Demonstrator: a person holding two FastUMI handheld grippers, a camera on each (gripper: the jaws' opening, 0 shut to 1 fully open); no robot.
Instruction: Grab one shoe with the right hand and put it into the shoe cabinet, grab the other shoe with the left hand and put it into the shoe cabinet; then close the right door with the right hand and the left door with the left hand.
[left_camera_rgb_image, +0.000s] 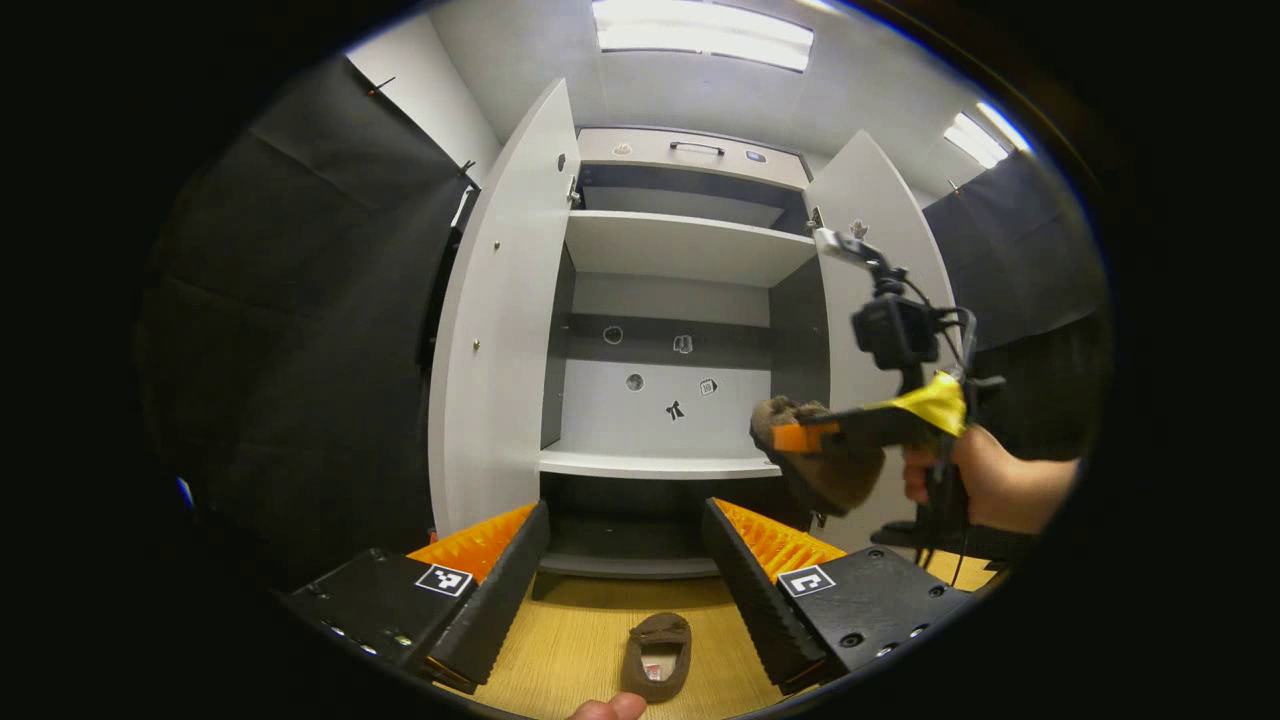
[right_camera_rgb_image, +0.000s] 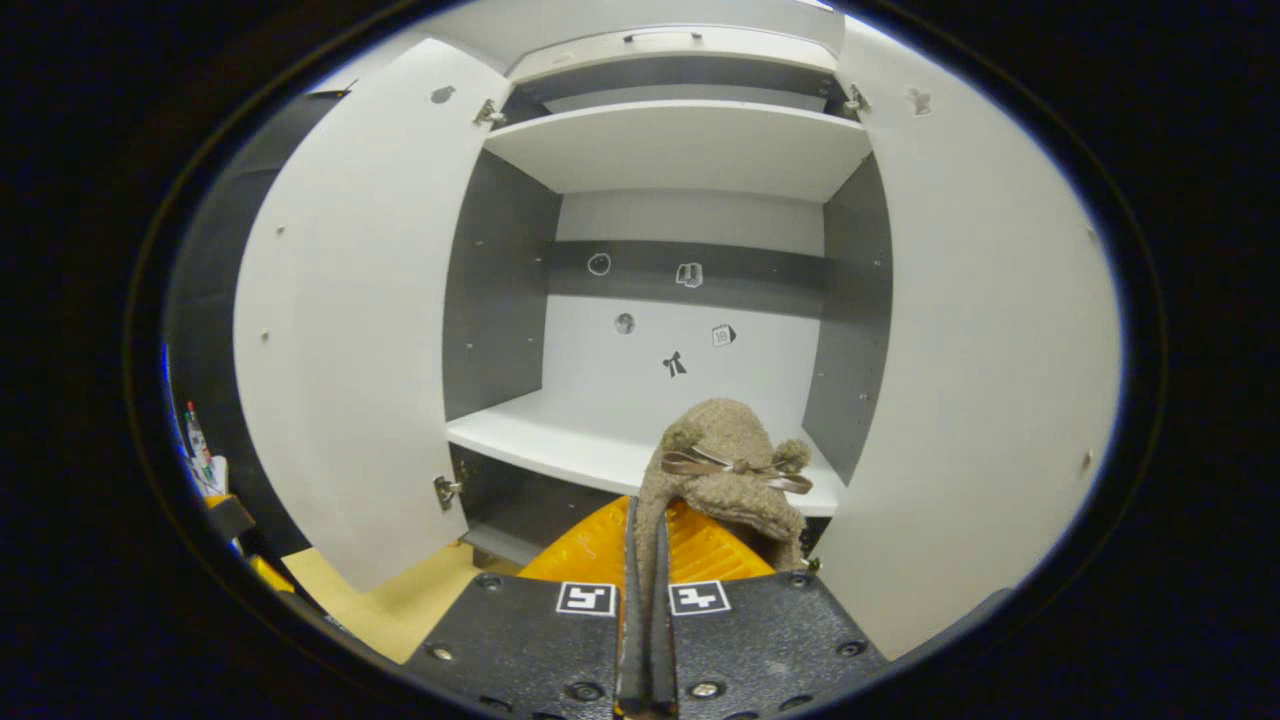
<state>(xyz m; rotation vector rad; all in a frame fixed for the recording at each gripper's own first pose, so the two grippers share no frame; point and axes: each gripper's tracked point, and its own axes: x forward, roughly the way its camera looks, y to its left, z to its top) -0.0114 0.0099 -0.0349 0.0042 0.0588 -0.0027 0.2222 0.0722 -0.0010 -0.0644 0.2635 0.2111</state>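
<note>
Right gripper (right_camera_rgb_image: 645, 560) is clamped on a brown shoe (right_camera_rgb_image: 725, 470), held aloft before the shoe cabinet (right_camera_rgb_image: 690, 150), level with its lower shelf (right_camera_rgb_image: 560, 435). Left gripper (left_camera_rgb_image: 625, 570) stands with fingers spread, holding nothing; the second shoe (left_camera_rgb_image: 657, 655) lies on the floor (left_camera_rgb_image: 570, 640) below it. Both doors stand open.

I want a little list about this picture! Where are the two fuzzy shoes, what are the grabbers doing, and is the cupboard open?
held shoe: brown fuzzy slipper with a ribbon bow, pinched in the right hand-held gripper, in front of the cabinet's lower shelf
other shoe: matching slipper lying on the wooden floor, in front of the cabinet
left hand-held gripper: open, holding nothing, above the floor slipper
shoe cabinet: shelves bare
left door: open
right door: open
</note>
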